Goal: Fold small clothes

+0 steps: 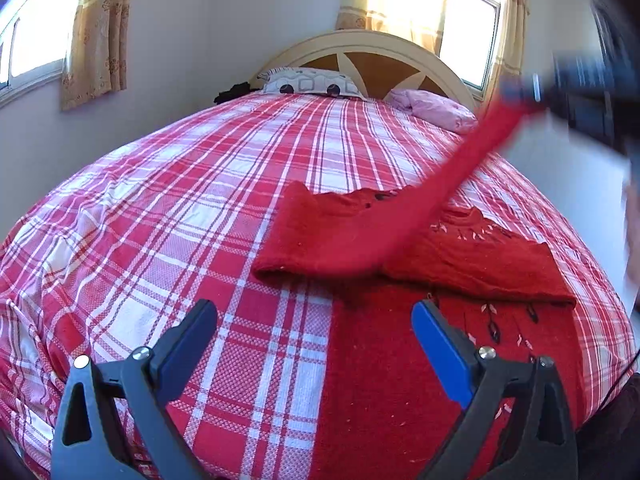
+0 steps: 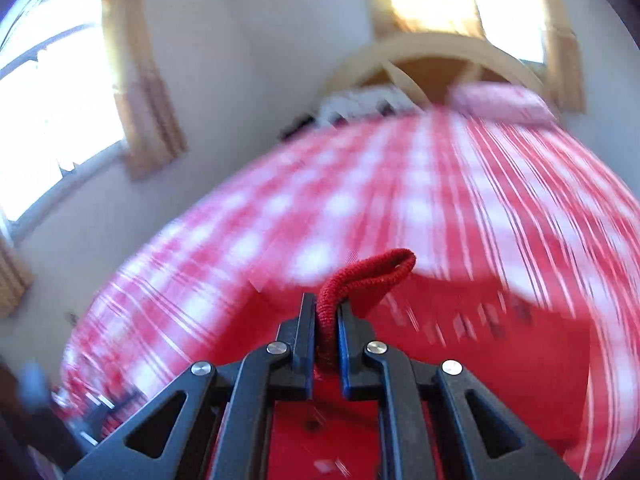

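A small red knit sweater [image 1: 400, 344] with a few embroidered marks lies on the checked bed cover, partly folded. My left gripper [image 1: 316, 316] is open and empty, low over the sweater's near left edge. My right gripper [image 2: 326, 312] is shut on the ribbed cuff of the sweater's sleeve [image 2: 368, 276]. In the left wrist view that sleeve [image 1: 440, 184] is stretched up and to the right from the sweater to the blurred right gripper [image 1: 536, 88]. The right wrist view is motion-blurred; the sweater [image 2: 440, 340] lies below it.
The bed has a red and white checked cover [image 1: 180, 220], a cream and brown headboard [image 1: 360, 52], a patterned pillow [image 1: 312, 82] and a pink pillow [image 1: 436, 108]. Curtained windows stand to the left and behind. A dark item [image 1: 236, 92] lies beside the patterned pillow.
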Demonstrator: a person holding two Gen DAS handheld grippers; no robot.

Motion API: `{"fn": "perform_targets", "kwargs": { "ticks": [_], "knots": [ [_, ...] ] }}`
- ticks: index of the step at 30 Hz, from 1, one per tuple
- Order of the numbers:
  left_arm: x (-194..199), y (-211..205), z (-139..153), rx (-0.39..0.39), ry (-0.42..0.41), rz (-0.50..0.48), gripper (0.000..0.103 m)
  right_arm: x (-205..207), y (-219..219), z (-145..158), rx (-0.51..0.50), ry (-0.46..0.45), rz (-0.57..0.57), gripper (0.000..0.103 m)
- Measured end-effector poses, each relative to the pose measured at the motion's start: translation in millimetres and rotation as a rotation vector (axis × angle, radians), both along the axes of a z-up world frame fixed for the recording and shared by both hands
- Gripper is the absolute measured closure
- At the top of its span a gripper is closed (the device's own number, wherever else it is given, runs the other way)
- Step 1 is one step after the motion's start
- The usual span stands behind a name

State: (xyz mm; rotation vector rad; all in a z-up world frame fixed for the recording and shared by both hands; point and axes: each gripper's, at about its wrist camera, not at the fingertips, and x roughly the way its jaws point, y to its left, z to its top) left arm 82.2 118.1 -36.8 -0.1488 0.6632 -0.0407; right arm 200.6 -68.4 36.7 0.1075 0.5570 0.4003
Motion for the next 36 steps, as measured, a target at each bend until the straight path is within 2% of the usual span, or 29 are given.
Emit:
{"fn": "perform_targets", "kwargs": {
  "ticks": [4, 7, 9, 11, 14, 17, 21, 25, 27, 31, 36],
  "knots": [
    [0.9, -5.1, 1.9, 0.003, -0.015, 0.007, 0.003, -2.9, 2.5, 69.3, 0.0, -0.16, 0.0, 0.094],
    [7.1, -10.6, 0.0, 0.0, -0.011, 0.011, 0.003, -8.6, -11.9, 88.6, 0.001, -0.207, -0.018, 0.094],
    [11.0, -14.8, -3.1, 0.003, -0.003, 0.016, 0.003, -9.9, -25.7, 85.5, -0.012, -0.211, -0.037, 0.094],
    [14.6, -17.8, -6.4, -0.003, 0.015, 0.014, 0.003, -6.1, -43.7, 72.8, -0.022, -0.186, -0.059, 0.094],
    [16.5, -19.6, -9.8, -0.003, 0.022, 0.012, 0.003, -2.2, -82.4, 36.3, -0.036, -0.117, -0.109, 0.094],
    [20.8, -21.6, -13.3, -0.002, 0.038, 0.012, 0.003, 3.0, -126.4, -18.1, -0.044, -0.022, -0.192, 0.094],
    [22.6, -27.7, -15.3, -0.002, 0.048, 0.003, 0.003, 2.0, -162.0, -89.2, -0.046, 0.108, -0.263, 0.094],
    [22.0, -37.7, -15.2, 0.027, 0.046, -0.017, 0.003, -0.7, -179.8, -149.6, -0.052, 0.203, -0.324, 0.094],
    [21.8, -40.9, -15.1, 0.033, 0.045, -0.024, 0.003, -2.4, -187.5, -170.0, -0.029, 0.243, -0.341, 0.094],
    [25.6, -45.3, -18.3, 0.037, 0.06, -0.026, 0.003, -7.5, -199.0, -181.7, 0.045, 0.238, -0.349, 0.094],
    [25.0, -45.6, -18.8, 0.044, 0.063, -0.025, 0.003, -9.8, -201.0, -173.5, 0.028, 0.265, -0.369, 0.091]
  ]
}}
